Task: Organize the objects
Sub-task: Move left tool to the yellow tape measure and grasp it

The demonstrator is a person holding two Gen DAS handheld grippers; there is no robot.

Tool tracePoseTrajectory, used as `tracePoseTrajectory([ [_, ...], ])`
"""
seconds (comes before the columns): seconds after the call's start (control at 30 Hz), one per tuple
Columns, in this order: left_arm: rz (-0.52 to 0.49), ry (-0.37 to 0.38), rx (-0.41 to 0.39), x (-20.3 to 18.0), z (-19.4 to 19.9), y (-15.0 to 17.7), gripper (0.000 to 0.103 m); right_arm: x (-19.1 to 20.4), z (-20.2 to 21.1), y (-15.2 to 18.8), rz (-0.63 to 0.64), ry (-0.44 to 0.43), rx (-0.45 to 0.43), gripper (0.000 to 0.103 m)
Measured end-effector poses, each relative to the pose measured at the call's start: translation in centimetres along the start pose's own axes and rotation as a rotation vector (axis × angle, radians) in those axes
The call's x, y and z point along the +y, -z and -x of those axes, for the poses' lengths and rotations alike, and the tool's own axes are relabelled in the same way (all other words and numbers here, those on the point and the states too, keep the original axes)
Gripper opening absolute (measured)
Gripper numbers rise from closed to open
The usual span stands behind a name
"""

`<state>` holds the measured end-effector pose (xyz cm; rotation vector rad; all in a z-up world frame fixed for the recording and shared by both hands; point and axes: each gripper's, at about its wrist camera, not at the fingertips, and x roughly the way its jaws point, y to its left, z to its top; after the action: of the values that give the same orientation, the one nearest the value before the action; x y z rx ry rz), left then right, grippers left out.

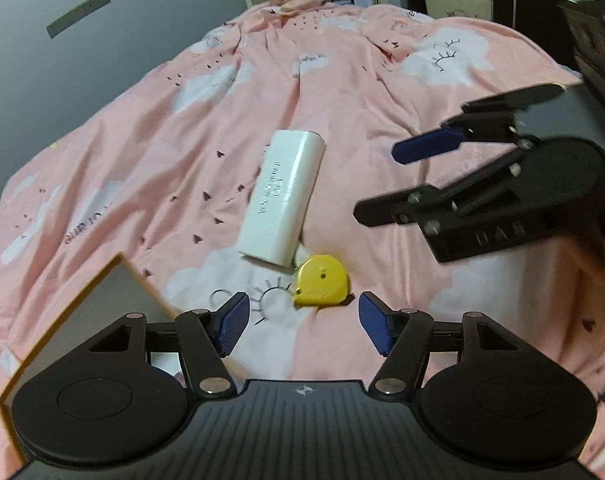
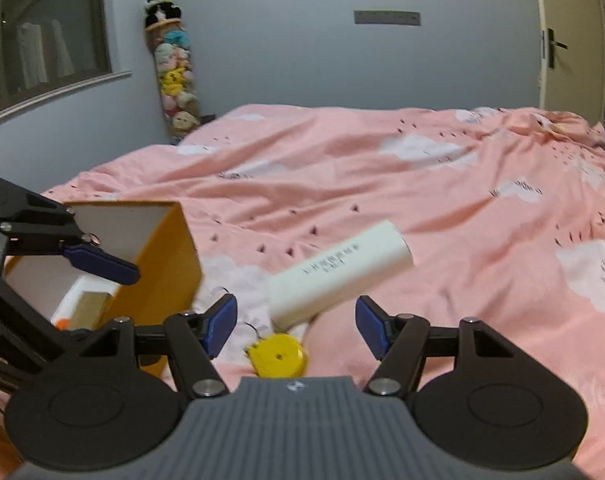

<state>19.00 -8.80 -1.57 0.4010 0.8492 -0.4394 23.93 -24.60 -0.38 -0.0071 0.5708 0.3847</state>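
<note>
A yellow tape measure (image 1: 322, 280) (image 2: 278, 356) lies on the pink bedspread, touching the near end of a white oblong box (image 1: 282, 200) (image 2: 338, 272). My left gripper (image 1: 304, 326) hovers just short of the tape measure, open, with nothing between its pads. My right gripper (image 2: 296, 326) is open too, above the tape measure, with the white box just beyond its tips. In the left wrist view the right gripper (image 1: 378, 182) comes in from the right, jaws apart. One of the left gripper's pads (image 2: 102, 265) hangs over the orange box.
An open orange cardboard box (image 1: 102, 312) (image 2: 162, 264) stands on the bed at the left, holding a tan block (image 2: 88, 308) and a white item. The rumpled bedspread (image 1: 382, 80) stretches far back. Soft toys (image 2: 174, 76) stack in the wall corner; a door (image 2: 566, 40) stands at the right.
</note>
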Motion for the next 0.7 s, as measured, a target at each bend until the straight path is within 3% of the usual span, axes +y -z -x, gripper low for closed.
tracePoseTrajectory([
  [0.17,0.031,0.028,0.014,-0.2,-2.7,-1.0,0.074,-1.7,-1.1,1.3,-0.065,0.051,0.03,0.067],
  [0.37,0.006,0.081,0.123,-0.9,-7.1,-2.0,0.078,-4.4,-2.2,2.3,-0.161,0.095,0.04,0.067],
  [0.7,0.001,0.056,0.272,-0.9,-12.4,-2.4,0.079,-5.4,-3.8,2.8,-0.168,0.091,0.059,0.067],
])
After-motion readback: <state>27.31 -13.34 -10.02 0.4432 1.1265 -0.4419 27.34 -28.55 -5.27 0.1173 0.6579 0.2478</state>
